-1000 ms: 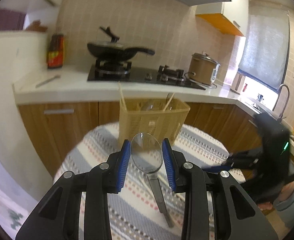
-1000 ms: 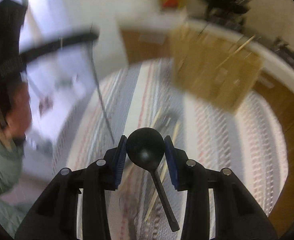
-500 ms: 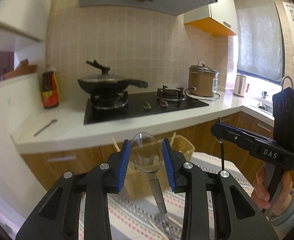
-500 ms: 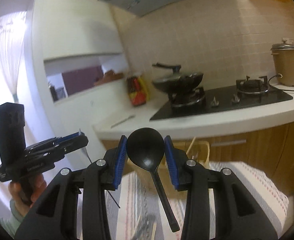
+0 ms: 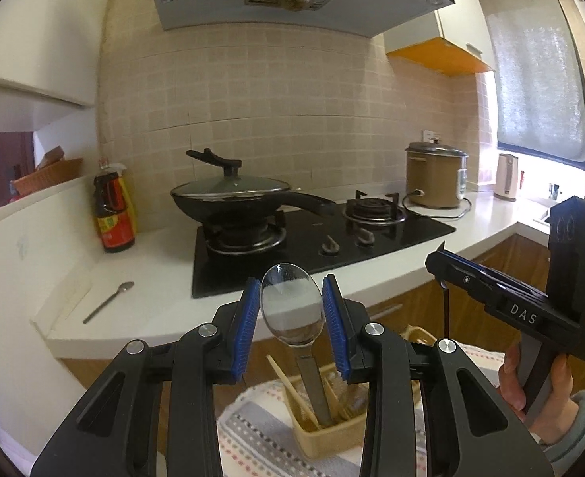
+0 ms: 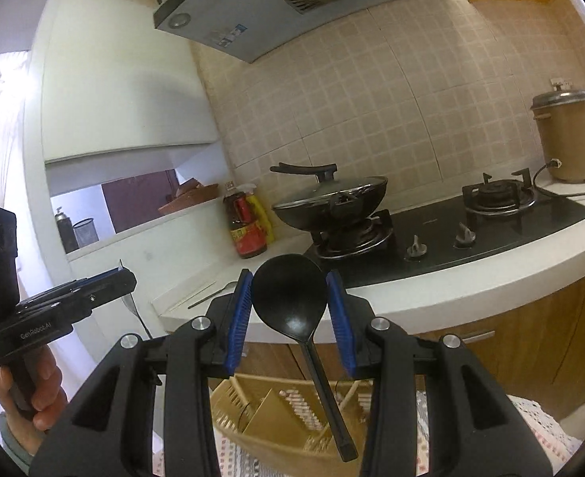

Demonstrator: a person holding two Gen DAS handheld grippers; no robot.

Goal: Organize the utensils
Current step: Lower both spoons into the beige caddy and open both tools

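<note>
Spoons [image 5: 291,306] [image 6: 289,298] sit bowl-up between each gripper's fingers [image 5: 248,326], apparently pinched.

A shiny silver spoon [image 5: 291,309] sits between the blue pads of a black tool [image 5: 291,318]. A matte black spoon [image 6: 289,296] sits between the blue pads of a second black tool [image 6: 290,314]. Below is a pale yellow slotted basket [image 5: 324,435] on a cloth [image 5: 252,437] striped grey and white with small red dots. Behind are beige wall tiles [image 5: 292,111], a white tabletop [image 5: 145,302], and a black stove [image 5: 392,238].
</note>
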